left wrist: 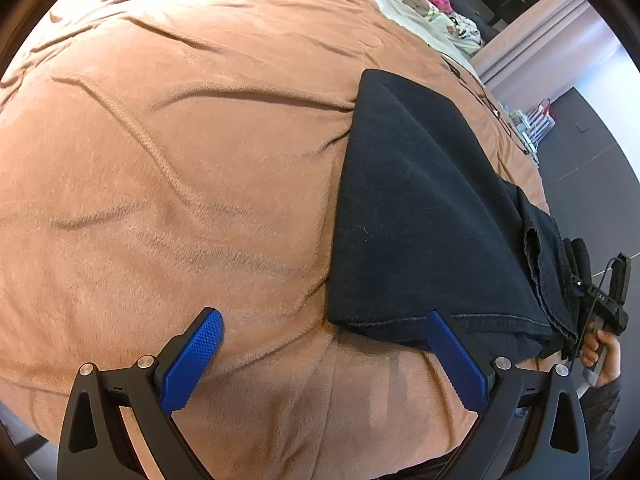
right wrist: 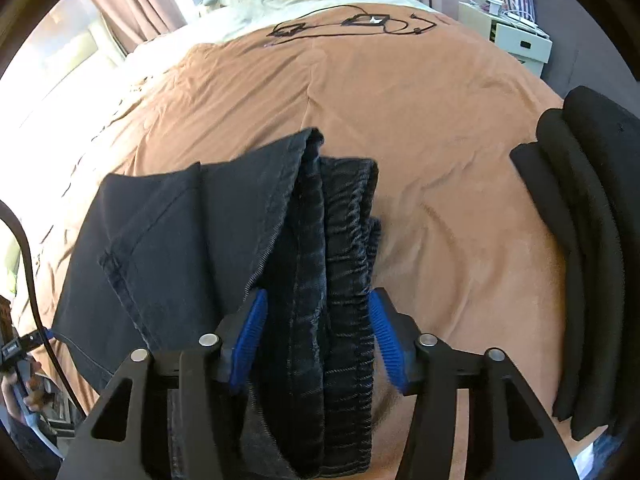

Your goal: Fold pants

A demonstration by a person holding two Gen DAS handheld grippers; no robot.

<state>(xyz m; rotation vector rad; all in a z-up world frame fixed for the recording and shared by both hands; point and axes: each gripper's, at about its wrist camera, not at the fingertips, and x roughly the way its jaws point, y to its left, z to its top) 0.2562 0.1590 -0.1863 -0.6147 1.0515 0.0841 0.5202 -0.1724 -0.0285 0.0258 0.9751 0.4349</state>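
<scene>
In the left wrist view, the left gripper [left wrist: 324, 354] fills the bottom of the frame with its blue pads spread wide and nothing between them but the brown blanket [left wrist: 168, 168]. The dark folded pants [left wrist: 416, 216] lie on that blanket in the right half of the frame, their near hem just above the right-hand pad. At the lower right edge a hand [left wrist: 602, 354] grips the handle of the other tool. Pillows and pink cloth sit at the top right.

In the right wrist view, the right gripper [right wrist: 318, 340] stands at the bottom centre, its pads parted on either side of the gathered waistband of the pants [right wrist: 240, 240]. The pads flank the bunched fabric closely; whether they press on it I cannot tell. The pants spread from the centre toward the lower left. A stack of dark folded clothes [right wrist: 580, 260] sits along the right edge. Black cables [right wrist: 352, 24] lie on the blanket [right wrist: 420, 120] at the top.
</scene>
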